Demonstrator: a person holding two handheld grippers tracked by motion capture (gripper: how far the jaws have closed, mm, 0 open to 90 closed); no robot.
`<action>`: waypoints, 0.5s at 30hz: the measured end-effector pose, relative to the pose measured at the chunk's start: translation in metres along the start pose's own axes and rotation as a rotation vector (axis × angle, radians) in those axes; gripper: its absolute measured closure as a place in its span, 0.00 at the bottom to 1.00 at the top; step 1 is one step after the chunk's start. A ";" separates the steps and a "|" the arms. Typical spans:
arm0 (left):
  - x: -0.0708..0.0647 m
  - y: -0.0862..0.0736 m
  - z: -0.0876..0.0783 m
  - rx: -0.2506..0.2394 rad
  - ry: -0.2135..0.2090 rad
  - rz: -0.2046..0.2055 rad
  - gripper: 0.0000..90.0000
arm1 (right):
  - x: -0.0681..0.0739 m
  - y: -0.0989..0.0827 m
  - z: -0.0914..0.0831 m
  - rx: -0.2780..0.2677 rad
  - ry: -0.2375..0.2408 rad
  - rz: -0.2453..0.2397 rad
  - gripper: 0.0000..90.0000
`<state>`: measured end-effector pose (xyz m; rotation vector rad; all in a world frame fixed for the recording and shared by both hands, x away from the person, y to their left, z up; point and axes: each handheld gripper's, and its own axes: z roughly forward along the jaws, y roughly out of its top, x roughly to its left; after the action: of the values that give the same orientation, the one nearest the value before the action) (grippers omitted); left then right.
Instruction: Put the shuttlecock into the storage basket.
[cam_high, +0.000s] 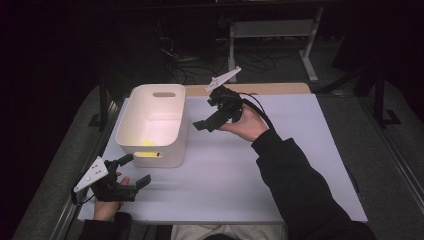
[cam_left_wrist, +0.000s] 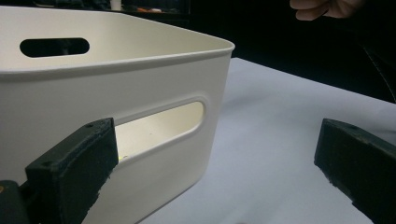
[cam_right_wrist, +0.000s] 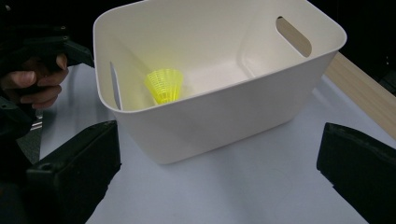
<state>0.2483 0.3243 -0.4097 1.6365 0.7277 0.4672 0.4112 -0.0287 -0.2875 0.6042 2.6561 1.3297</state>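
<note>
A yellow plastic shuttlecock (cam_right_wrist: 164, 85) lay inside the white plastic bin (cam_high: 131, 125) at centre left of the pale surface (cam_high: 240, 170). The right gripper (cam_high: 207, 121) hovered beside the bin, the left gripper (cam_high: 134, 170) at lower left; both jaws were released and empty, apparently finished dropping it.

The bin (cam_right_wrist: 224, 107) is a plain cream white with no pattern, and the shuttlecock (cam_right_wrist: 164, 85) inside it is bright yellow with a fine mesh of ribs on its skirt. The left claw (cam_high: 134, 170) and the right claw (cam_high: 200, 125) are matte black, each topped by a pale grey plate. The surface (cam_high: 240, 175) is a plain pale lavender-white with a light wood strip along its far edge, and the person's sleeve (cam_high: 300, 185) is black.
</note>
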 end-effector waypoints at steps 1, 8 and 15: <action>0.000 0.000 0.000 0.000 0.000 0.000 0.00 | -0.001 -0.001 -0.001 0.001 -0.001 0.002 0.00; 0.000 0.000 0.000 0.000 -0.001 0.000 0.00 | -0.005 -0.009 -0.006 -0.002 -0.005 0.020 0.00; 0.000 0.000 0.000 0.000 0.000 -0.003 0.00 | -0.010 -0.019 -0.012 -0.002 -0.017 0.036 0.00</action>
<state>0.2484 0.3240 -0.4098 1.6353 0.7298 0.4653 0.4110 -0.0516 -0.2956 0.6628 2.6425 1.3293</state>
